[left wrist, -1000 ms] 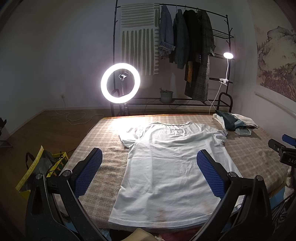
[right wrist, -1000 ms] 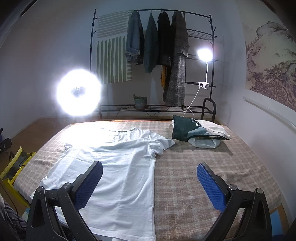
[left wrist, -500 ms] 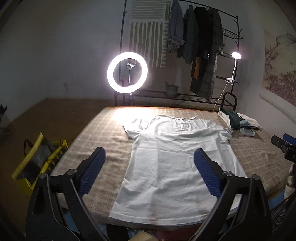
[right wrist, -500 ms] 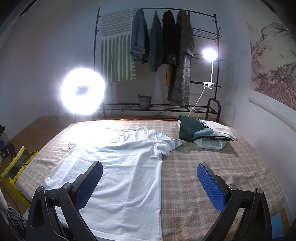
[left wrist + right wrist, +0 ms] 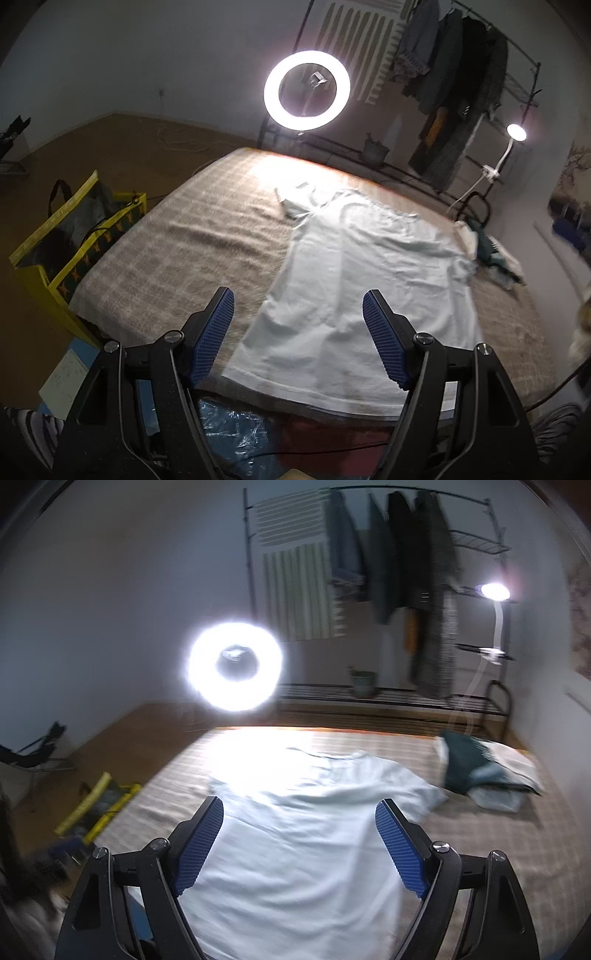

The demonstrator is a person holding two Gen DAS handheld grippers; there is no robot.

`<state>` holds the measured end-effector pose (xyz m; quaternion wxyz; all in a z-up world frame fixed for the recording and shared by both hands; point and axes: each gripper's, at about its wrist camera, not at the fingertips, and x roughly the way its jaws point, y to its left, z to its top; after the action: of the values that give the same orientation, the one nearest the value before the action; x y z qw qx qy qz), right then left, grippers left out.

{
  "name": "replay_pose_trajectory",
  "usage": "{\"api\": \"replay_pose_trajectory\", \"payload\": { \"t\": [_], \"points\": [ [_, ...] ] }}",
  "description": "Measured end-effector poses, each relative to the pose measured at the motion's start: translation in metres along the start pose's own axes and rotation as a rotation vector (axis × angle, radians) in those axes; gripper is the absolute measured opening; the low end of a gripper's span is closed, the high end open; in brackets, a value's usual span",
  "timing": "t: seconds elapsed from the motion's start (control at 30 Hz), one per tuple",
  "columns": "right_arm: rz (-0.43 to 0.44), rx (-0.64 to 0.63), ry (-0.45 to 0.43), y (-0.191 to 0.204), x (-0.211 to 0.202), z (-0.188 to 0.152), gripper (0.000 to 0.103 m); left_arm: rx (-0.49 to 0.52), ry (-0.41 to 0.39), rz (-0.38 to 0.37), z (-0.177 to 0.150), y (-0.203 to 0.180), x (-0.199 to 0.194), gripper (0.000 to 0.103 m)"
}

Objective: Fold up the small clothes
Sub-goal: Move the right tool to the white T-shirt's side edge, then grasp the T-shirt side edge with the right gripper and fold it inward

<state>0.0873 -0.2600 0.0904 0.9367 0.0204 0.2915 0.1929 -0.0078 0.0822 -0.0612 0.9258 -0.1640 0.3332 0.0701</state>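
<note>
A white T-shirt lies flat and spread out on the checked bed cover, collar toward the far end. It also shows in the right wrist view. My left gripper is open and empty, above the shirt's lower left hem near the bed's front edge. My right gripper is open and empty, above the middle of the shirt. Both views are blurred by motion.
A pile of folded clothes sits at the bed's far right, also visible in the left wrist view. A lit ring light and a clothes rack stand behind the bed. A yellow bag is on the floor at left.
Both grippers have swung left and tilted. The right gripper now faces the shirt's middle instead of its right side. The left gripper now faces the shirt's left hem. Both stay open.
</note>
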Motion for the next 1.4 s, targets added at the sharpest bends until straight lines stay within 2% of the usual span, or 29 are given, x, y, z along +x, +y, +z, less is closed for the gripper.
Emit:
{"api": "replay_pose_trajectory", "payload": {
  "t": [0.07,0.13,0.2,0.3,0.4,0.47,0.6,0.7,0.9,1.03,1.07,1.2,1.27,1.4],
  "points": [
    [0.065,0.009,0.024,0.012,0.016,0.018,0.085,-0.05,0.082,0.003,-0.008,0.015,0.018,0.062],
    [0.121,0.015,0.05,0.027,0.036,0.034,0.083,-0.144,0.162,-0.029,-0.016,0.033,0.035,0.061],
    [0.171,0.019,0.082,0.043,0.06,0.049,0.081,-0.201,0.194,-0.026,-0.023,0.046,0.043,0.06],
    [0.226,0.017,0.138,0.069,0.105,0.068,0.079,-0.241,0.213,0.02,-0.033,0.055,0.053,0.06],
    [0.266,0.043,0.202,0.087,0.152,0.076,0.077,-0.266,0.236,0.025,-0.04,0.062,0.063,0.06],
    [0.267,0.061,0.249,0.094,0.191,0.078,0.074,-0.264,0.245,0.012,-0.04,0.061,0.07,0.06],
    [0.251,0.077,0.341,0.105,0.262,0.068,0.069,-0.212,0.261,0.036,-0.04,0.051,0.083,0.06],
    [0.232,0.082,0.408,0.107,0.312,0.057,0.069,-0.222,0.291,0.046,-0.043,0.051,0.095,0.06],
    [0.208,0.054,0.46,0.123,0.375,0.048,0.069,-0.205,0.347,0.036,-0.049,0.045,0.115,0.06],
    [0.213,0.014,0.489,0.142,0.411,0.04,0.069,-0.167,0.327,0.052,-0.05,0.039,0.12,0.06],
    [0.211,0.0,0.496,0.145,0.421,0.037,0.068,-0.16,0.323,0.056,-0.05,0.038,0.121,0.057],
    [0.198,-0.032,0.529,0.16,0.449,0.023,0.068,-0.161,0.319,0.064,-0.049,0.04,0.123,0.031],
    [0.191,-0.041,0.543,0.164,0.46,0.017,0.067,-0.183,0.321,0.057,-0.048,0.045,0.123,0.027],
    [0.183,-0.079,0.565,0.175,0.474,0.008,0.066,-0.168,0.317,0.067,-0.048,0.046,0.118,0.026]
  ]
}}
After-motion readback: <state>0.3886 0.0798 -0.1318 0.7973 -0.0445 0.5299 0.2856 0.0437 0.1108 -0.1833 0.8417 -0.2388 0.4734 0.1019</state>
